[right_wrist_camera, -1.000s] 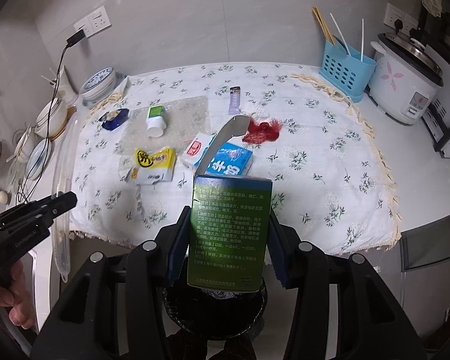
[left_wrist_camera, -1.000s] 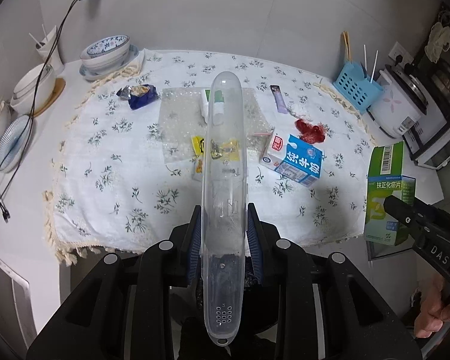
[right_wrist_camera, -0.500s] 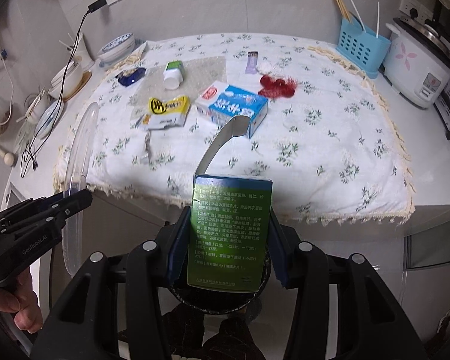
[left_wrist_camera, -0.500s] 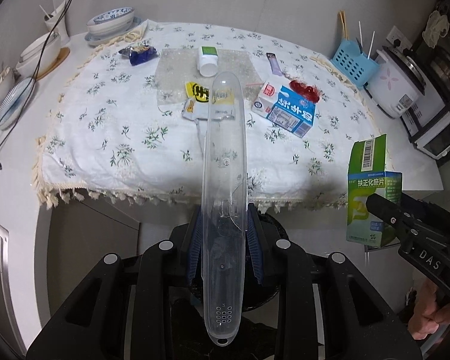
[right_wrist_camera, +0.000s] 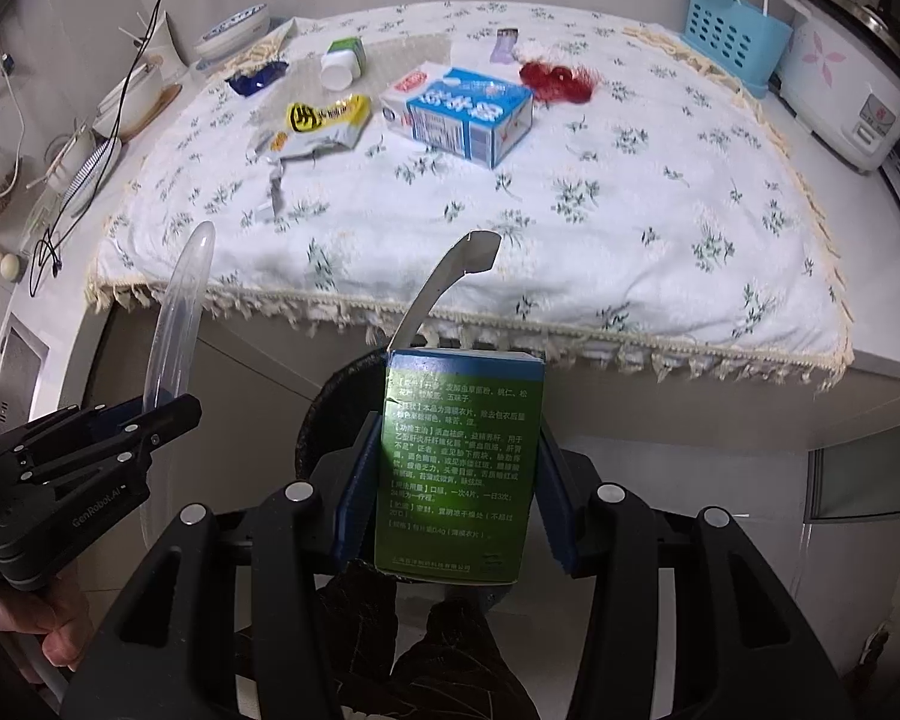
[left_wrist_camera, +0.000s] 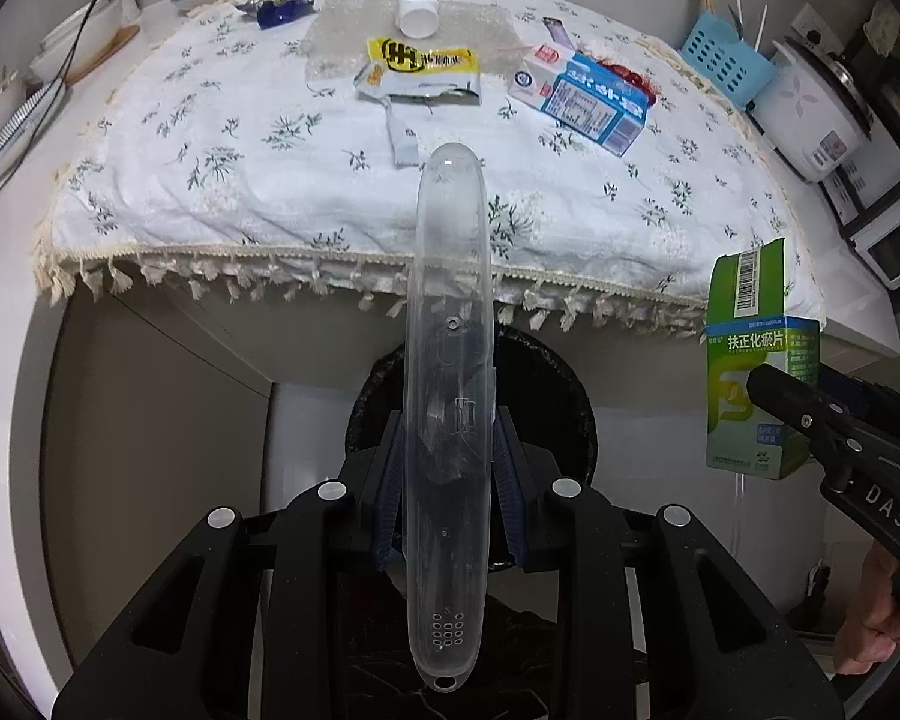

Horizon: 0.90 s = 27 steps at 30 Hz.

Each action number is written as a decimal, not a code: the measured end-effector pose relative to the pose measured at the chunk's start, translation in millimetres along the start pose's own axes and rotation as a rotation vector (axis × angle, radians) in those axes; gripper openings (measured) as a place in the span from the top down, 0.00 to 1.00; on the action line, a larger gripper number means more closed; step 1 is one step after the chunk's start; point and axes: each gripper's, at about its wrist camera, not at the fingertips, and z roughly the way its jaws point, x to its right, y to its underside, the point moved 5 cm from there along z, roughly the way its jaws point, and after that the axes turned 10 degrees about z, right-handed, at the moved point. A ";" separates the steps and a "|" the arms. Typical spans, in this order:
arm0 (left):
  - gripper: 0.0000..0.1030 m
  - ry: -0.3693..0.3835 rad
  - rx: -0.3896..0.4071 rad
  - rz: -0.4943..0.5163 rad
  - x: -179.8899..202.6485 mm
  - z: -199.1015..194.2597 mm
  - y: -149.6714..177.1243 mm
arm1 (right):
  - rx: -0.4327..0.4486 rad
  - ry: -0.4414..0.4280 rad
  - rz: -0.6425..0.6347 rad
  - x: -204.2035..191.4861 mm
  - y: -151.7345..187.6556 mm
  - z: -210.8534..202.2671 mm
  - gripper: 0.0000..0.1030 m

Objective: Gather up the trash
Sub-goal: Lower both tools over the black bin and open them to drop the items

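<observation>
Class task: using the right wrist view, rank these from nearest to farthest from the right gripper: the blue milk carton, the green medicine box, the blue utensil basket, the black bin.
1. green medicine box: clamped in the right gripper.
2. black bin: just beyond, below the table edge.
3. blue milk carton: mid-table, lying on the cloth.
4. blue utensil basket: far right corner, by the wall.

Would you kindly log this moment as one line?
left claw: holds clear case | right claw: holds green box | both over bin
</observation>
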 end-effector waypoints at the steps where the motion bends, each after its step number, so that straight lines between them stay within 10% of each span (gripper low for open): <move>1: 0.73 0.003 -0.005 -0.002 1.4 3.9 3.1 | -0.003 0.001 -0.003 0.8 2.9 3.0 0.56; 27: 0.73 -0.005 -0.098 0.021 13.4 93.1 40.2 | -0.078 0.014 0.009 28.4 44.1 89.4 0.56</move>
